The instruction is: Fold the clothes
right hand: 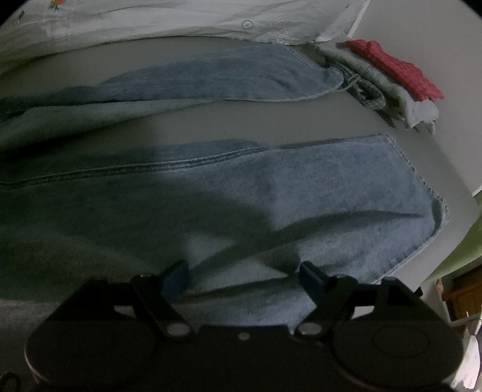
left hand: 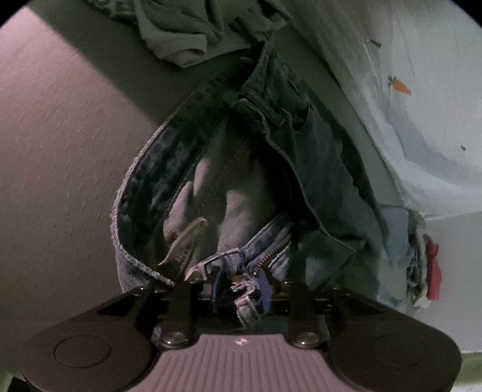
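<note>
The left tongs (left hand: 238, 286) are clenched on the open fly edge of a pair of blue denim jeans (left hand: 301, 156), right by the brass zipper (left hand: 271, 250); a frayed scrap of denim sticks out between the narrow-set fingers. The waistband (left hand: 141, 193) loops up and round to the left of the tongs, showing the pale inner lining, and a belt loop sits higher on the band. Beyond the waist, a crumpled grey-green garment (left hand: 180, 33) lies at the far edge of the pale worktop (left hand: 60, 135). To the right is a white shirt with a small orange carrot motif (left hand: 400, 86).

The right tongs (right hand: 245, 279) are released, their blue-padded fingers (right hand: 311, 279) spread wide just over the near leg of the jeans (right hand: 301, 205); no fabric is pinched between them that can be seen. That leg lies flat on the worktop (right hand: 391, 30), its stitched hem to the right. The other leg (right hand: 226, 75) lies farther off, apart from the near one, with bare worktop between. Just beyond its hem is a small stack of folded clothes: grey cloth (right hand: 388, 87) with a red checked piece (right hand: 394, 67) on top. Farthest, the white shirt (right hand: 165, 21) stretches along the back.
</note>
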`<state>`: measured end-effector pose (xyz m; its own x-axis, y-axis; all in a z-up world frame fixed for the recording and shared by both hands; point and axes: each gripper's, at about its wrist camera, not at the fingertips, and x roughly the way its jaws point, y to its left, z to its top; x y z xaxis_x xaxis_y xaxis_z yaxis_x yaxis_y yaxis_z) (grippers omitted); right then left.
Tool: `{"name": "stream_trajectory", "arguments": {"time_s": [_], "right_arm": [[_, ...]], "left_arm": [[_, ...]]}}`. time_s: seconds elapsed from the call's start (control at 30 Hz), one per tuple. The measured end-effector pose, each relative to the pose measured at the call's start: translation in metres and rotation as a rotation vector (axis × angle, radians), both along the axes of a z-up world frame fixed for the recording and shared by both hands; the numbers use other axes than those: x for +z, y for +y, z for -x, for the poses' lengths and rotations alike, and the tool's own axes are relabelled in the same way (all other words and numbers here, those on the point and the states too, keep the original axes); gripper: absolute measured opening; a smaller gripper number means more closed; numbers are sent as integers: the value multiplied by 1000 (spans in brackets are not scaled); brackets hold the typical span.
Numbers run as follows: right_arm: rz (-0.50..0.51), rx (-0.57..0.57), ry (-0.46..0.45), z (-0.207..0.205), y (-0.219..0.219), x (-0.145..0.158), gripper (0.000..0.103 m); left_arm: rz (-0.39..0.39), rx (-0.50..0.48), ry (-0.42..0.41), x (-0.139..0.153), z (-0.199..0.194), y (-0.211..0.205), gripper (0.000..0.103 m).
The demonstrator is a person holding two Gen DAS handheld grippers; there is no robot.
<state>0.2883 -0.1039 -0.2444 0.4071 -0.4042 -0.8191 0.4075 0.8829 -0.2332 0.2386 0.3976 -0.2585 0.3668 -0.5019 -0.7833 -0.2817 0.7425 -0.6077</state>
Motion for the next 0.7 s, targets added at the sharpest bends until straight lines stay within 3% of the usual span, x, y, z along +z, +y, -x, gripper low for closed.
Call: {"name": "stream_trajectory", "arguments": {"time_s": [0.03,0.1,0.27,0.33,0.37,0.4,0.47,0.57,0.63,0.7], "right_arm": [[2,2,1,0,0,0,82],[3,6,2,0,-1,0,83],[0,6,-2,1,-2,0,83],[-2,3,-5,1,-3,0,84],[-2,1,-7,1,-3,0,85],[-2,-1,-9,1,-3,0,86],[0,-3,-12,1,-2,-1,86],[0,-3,-16,2,-2,-1,87],[0,-3,-19,2,-2,-2,87],[-1,-2,-23,2,-3,-2,87]], "left_arm": [[-4,-12,8,0,-2,-1,32],[-30,-36,19,1,-5,-3,47],[-148,-120,4,3,-10,-22,55],[-195,-183,-30,5,-11,-37,69],[-227,-220,-49,6,-11,-47,86],[-276,-258,-69,6,-9,-59,93],[-373,-334,-109,7,-6,-82,94],[-541,-393,-144,10,1,-107,82],[-530,-352,-151,14,4,-103,77],[-415,-271,-162,22,4,-84,75]]}}
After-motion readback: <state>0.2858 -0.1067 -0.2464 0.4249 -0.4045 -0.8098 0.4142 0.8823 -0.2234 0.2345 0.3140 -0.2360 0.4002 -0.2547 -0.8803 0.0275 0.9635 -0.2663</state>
